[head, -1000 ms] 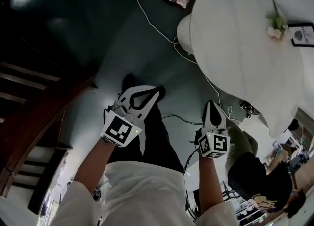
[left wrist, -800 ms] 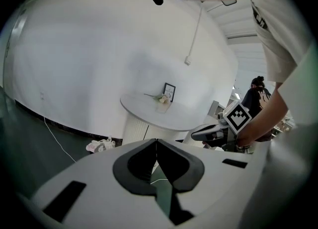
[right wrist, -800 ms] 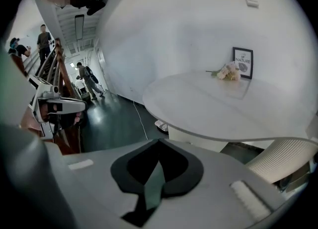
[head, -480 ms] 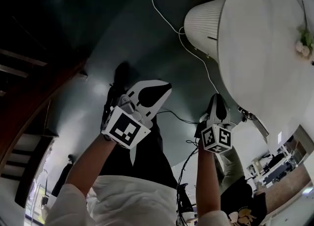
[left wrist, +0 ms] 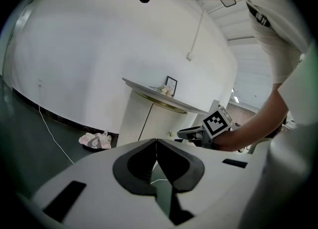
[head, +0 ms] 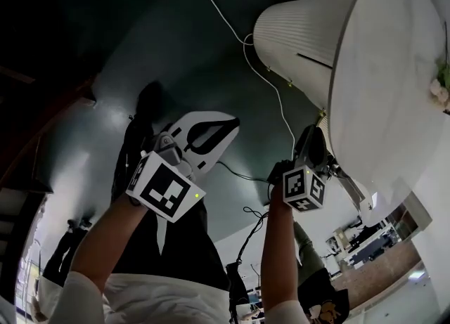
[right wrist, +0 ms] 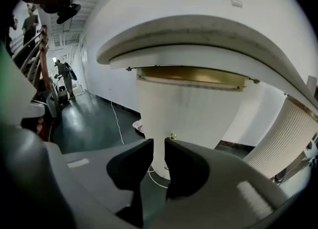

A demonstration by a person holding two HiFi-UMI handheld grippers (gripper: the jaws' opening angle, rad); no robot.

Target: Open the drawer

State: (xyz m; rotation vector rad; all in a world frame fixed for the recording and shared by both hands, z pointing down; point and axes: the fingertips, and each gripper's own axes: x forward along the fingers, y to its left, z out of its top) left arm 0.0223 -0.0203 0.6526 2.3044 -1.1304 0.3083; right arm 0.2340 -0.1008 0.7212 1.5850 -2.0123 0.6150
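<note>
The drawer (right wrist: 191,114), ribbed, white and curved, sits under a round tabletop (right wrist: 208,39). Its small brass knob (right wrist: 172,136) lies just beyond the right gripper (right wrist: 159,142), whose jaws have just been opening to a narrow, empty gap. The left gripper (left wrist: 156,141) is closed on nothing. A second ago both grippers were farther from the drawer.

No lettering is legible; the framed picture (left wrist: 171,82) is too small.

White shells with black jaw pads are seen on the left tongs (head: 226,124) and the right tongs (head: 313,135), whose jaws have just been opening with nothing between them. A cube (head: 163,190) with black-and-white square markers is fixed behind each. Behind the cubes white short sleeves (head: 79,293) are worn, and between the tongs dark trousers (head: 165,249).
</note>
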